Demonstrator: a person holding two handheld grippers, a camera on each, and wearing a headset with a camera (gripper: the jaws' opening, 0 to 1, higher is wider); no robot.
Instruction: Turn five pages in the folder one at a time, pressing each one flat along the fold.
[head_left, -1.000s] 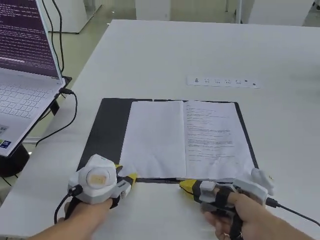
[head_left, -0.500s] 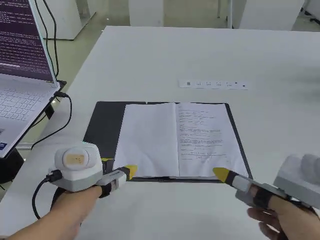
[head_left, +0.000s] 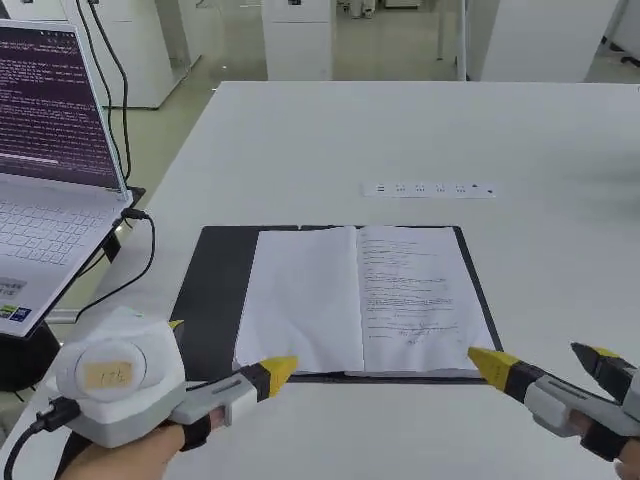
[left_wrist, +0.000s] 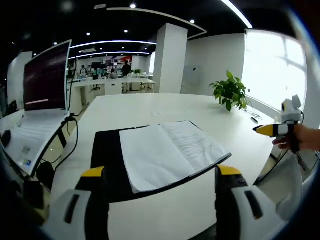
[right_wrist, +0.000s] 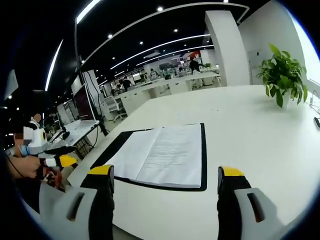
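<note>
Both tools were spread wide with nothing in them. The left gripper (head_left: 228, 348) sat at lower left of the head view, its yellow tip just off the near edge of the folder (head_left: 215, 290). The right gripper (head_left: 545, 358) hung at lower right, pointing in toward the near right corner, not touching as far as I could tell. There was a pale label on the left tool's round top, too blurry to read.

The folder lay open flat on the white table (head_left: 400, 130), in the lower middle of the frame. Its left page (head_left: 300, 300) was blank and its right page (head_left: 415, 290) was printed, but the text was way too small to read. Same with the laptop (head_left: 50, 200) at upper left: purple screen, unreadable lines.
</note>
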